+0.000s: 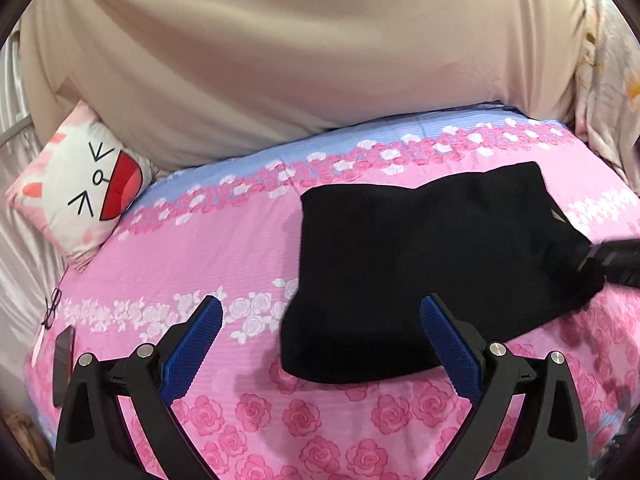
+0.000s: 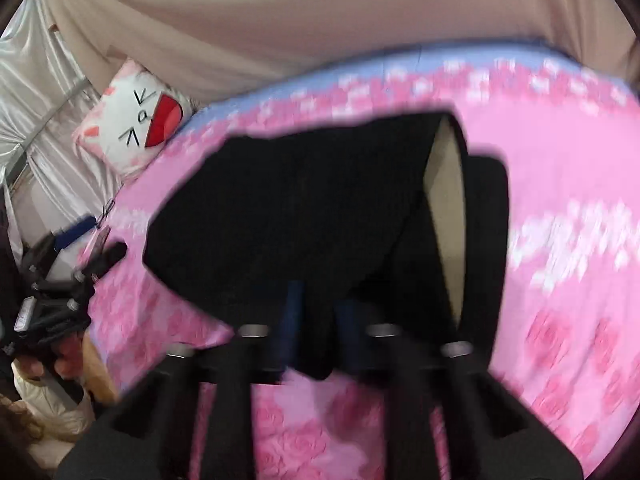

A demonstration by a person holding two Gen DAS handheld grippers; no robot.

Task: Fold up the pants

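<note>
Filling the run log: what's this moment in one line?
left hand-held gripper: open, empty | right hand-held gripper: shut on black pants | bed: pink rose sheet

Your right-wrist view is smeared by motion: the right gripper (image 2: 316,320) shows only as dark streaks at 6 o'clock, and black pants (image 2: 304,216) cloth covers where its pads meet. The rose bedspread (image 2: 560,240) blurs toward 3 o'clock. At 9 o'clock the left gripper (image 2: 64,292) is partly cut by the edge, its jaws unreadable there. In your left-wrist view, the right gripper (image 1: 612,260) enters at 3 o'clock, mostly cut off. Glasses (image 1: 52,312) at 8 o'clock are too small to detail.
</note>
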